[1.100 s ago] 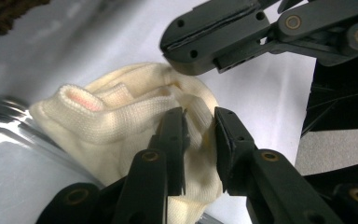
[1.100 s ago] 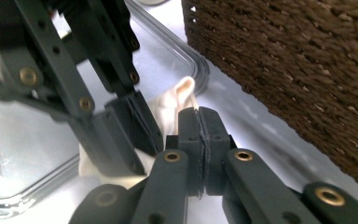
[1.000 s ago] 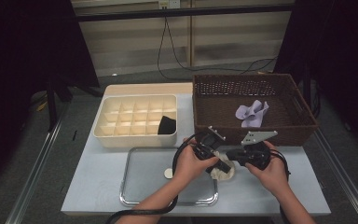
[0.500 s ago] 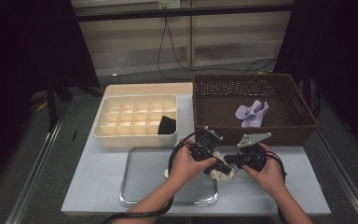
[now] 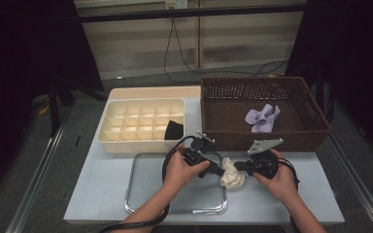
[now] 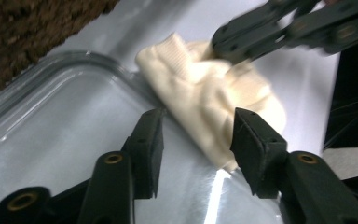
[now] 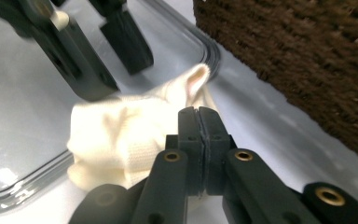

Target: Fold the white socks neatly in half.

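A crumpled cream knit sock [image 5: 232,174], apparently ribbed at one end, lies bunched across the tray's right rim.

My right gripper [image 7: 199,122] hides the pinched part of the cream cloth [image 7: 121,135]. In the left gripper view, my right gripper's jaws are blurred. The brown basket [image 7: 307,60] is cut off by the frame edge.

Dark room, slatted wall [image 5: 141,53], grey floor [image 5: 39,160]
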### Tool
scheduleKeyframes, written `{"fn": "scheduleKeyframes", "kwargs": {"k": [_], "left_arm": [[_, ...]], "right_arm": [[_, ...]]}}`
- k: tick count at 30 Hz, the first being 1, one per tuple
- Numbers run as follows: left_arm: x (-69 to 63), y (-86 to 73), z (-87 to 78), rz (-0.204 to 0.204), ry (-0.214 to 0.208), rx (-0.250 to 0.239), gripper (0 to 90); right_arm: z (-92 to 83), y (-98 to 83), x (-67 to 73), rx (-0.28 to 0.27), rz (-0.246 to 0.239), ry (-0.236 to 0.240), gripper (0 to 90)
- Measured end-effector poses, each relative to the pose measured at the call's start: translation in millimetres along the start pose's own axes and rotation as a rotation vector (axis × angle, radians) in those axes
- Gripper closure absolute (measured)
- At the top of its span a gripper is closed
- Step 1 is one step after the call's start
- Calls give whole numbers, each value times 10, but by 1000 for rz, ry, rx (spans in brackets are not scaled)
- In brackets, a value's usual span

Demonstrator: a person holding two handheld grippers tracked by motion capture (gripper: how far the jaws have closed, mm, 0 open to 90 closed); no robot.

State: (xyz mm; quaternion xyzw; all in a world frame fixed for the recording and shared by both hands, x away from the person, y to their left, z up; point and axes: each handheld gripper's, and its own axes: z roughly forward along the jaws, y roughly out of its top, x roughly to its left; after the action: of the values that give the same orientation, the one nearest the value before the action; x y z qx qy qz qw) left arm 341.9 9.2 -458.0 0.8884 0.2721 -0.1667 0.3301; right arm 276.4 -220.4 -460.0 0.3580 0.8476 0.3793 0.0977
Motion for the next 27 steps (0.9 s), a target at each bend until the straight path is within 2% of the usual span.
{"fn": "scheduleKeyframes", "kwargs": {"k": [2, 4, 6, 10, 13, 18, 20, 23, 27], "left_arm": [[-7, 1, 42, -4, 4, -2, 564], [-2, 4, 66, 12, 13, 3, 572], [-11, 2, 86, 6, 18, 0, 572], [-19, 4, 95, 0, 19, 0, 571], [-25, 8, 96, 3, 24, 5, 566], [-39, 7, 110, -1, 27, -11, 544], [-27, 9, 101, 12, 21, 3, 534], [-18, 4, 94, 3, 20, -17, 519], [-22, 8, 83, -10, 28, -21, 505]], "right_arm": [[-23, 16, 8, -12, -3, -5, 870], [-54, 35, 28, -27, -1, -6, 841], [-95, 69, 63, -43, -10, 0, 814], [-140, 105, 129, -44, -31, 8, 801], [-136, 103, 171, -24, -54, 13, 811], [-30, 36, 185, 34, -74, 43, 887], [15, -3, 174, 54, -71, 46, 900], [29, -35, 146, 70, -57, 45, 900], [22, -81, 104, 62, -30, 61, 900]]}}
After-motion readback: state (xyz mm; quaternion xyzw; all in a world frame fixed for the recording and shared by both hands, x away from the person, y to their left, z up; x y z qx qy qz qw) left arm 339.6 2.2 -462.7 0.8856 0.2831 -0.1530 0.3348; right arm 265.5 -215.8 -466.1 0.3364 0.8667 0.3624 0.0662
